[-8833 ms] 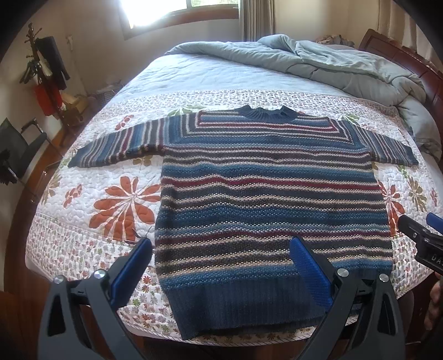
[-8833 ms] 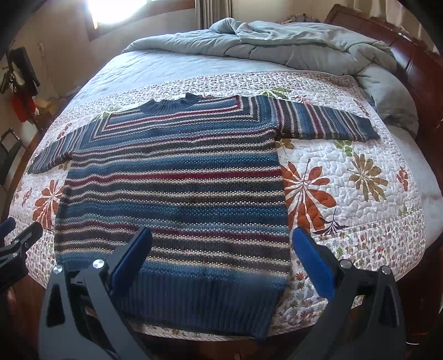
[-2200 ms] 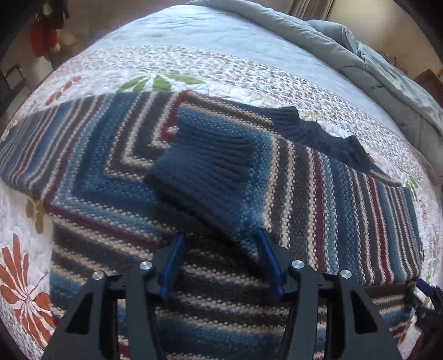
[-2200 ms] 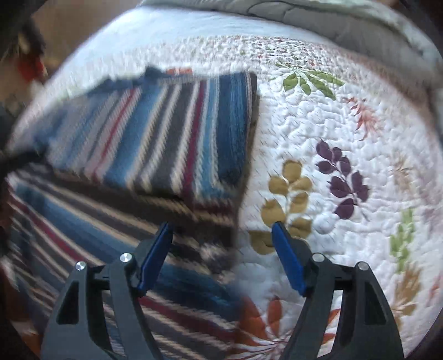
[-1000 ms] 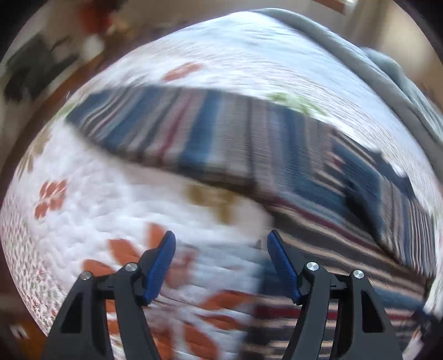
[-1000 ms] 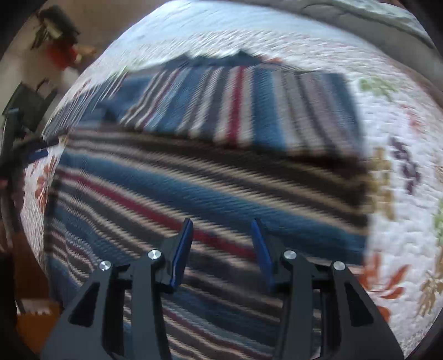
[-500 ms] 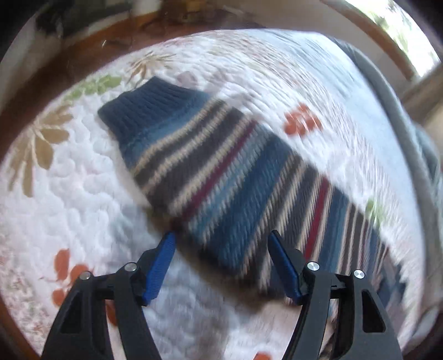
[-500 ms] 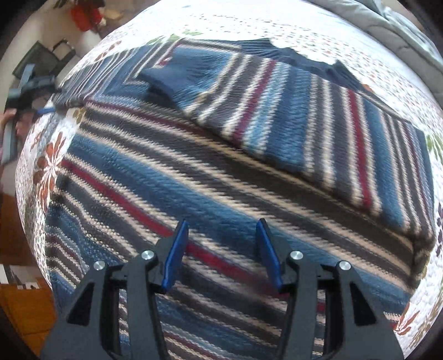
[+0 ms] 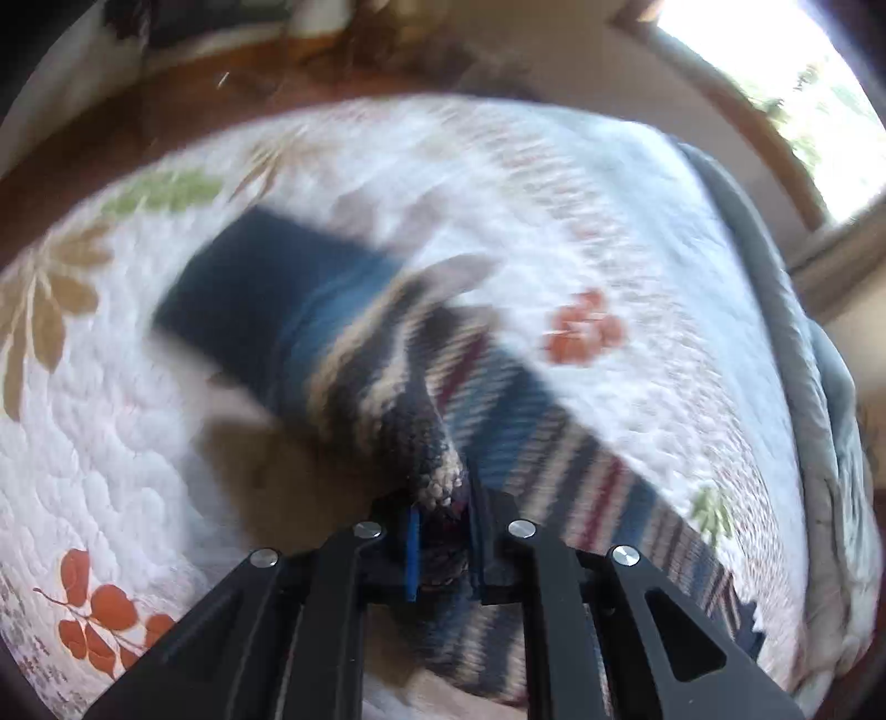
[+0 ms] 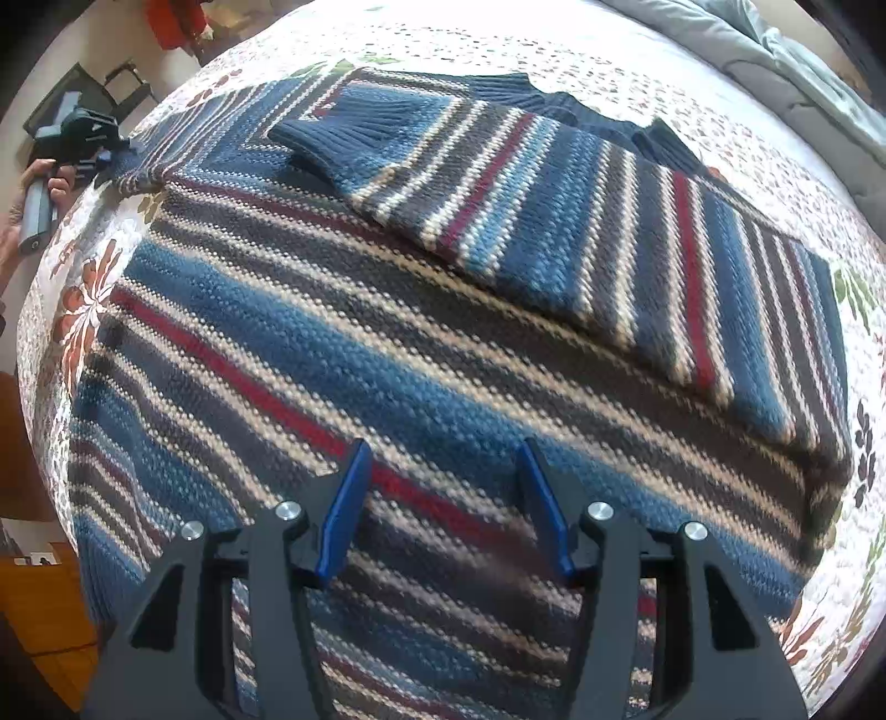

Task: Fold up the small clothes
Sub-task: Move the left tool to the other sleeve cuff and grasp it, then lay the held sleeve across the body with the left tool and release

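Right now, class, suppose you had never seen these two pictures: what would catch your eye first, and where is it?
The striped sweater fills the right wrist view, one sleeve folded across its chest on the floral quilt. In the left wrist view, the left gripper pinches the other sleeve. The right gripper hangs open.

A white floral quilt (image 10: 786, 183) covers the bed beneath and around the tongs. A grey duvet (image 10: 819, 50) lies bunched far ahead to the right. A bright window (image 9: 803, 72) shows beyond.

One sweater (image 10: 421, 332), two tongs (image 10: 443, 498), one quilt (image 10: 775, 166)
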{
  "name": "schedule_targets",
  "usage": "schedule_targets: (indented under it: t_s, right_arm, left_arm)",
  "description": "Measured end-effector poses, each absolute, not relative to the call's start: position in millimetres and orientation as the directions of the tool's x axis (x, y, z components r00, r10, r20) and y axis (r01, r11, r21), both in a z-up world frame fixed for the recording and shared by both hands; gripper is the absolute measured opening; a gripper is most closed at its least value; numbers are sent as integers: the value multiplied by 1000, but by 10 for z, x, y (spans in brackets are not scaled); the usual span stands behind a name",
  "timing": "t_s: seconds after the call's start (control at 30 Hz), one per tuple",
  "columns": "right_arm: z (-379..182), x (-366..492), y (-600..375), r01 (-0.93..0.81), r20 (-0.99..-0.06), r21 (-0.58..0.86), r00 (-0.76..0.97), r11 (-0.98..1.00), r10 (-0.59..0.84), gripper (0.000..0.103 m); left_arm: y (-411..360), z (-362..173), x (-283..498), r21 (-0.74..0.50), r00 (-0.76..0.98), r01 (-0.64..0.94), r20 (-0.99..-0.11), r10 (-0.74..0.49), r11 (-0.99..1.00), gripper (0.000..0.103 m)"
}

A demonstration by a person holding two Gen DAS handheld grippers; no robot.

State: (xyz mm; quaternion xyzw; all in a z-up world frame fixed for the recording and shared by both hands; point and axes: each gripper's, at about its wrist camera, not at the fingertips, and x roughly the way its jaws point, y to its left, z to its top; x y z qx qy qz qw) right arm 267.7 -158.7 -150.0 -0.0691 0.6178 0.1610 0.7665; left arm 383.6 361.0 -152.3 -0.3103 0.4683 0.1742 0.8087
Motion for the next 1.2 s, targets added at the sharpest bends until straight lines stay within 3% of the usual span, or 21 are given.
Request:
schedule_targets:
  t_s: [0.2, 0.33, 0.43, 0.6, 0.73, 0.87, 0.97, 1.2]
  right_arm:
    - [-1484, 2569, -1752, -305, -965, 118, 189, 945, 182, 57]
    - [-1474, 2479, -1951, -274, -964, 135, 186, 952, 190, 57]
    - [-1491, 2438, -2074, -243, -963, 149, 183, 958, 196, 57]
    - [-1468, 2388, -2221, -218, -960, 159, 192, 963, 202, 58]
    - [-1425, 2353, -2263, -220, -961, 151, 195, 964, 195, 58]
    - [-1394, 2324, -2269, -220, -961, 145, 199, 965, 190, 60]
    - [-1394, 2347, -2245, -223, -959, 154, 198, 962, 200, 60]
    - [-1381, 2328, -2254, -238, -954, 163, 210, 958, 214, 62]
  left_arm:
    - [2564, -1050, 3853, -257, 603, -311, -797, -19, 915, 12]
    - [1624, -889, 3675, -222, 612, -43, -777, -150, 974, 13]
    - [848, -954, 3446, -220, 510, 217, -805, -302, 951, 15]
    - [154, -982, 2994, -225, 400, 453, -813, -422, 863, 46]
    - [320, -875, 2993, -286, 413, 400, -792, -450, 871, 56]
    - [633, -948, 3275, -283, 431, 189, -837, -338, 940, 56]
    - [708, -1127, 3584, -376, 342, 104, -856, -388, 921, 56]
    - [577, -1687, 3998, -449, 190, -73, -883, -429, 891, 54]
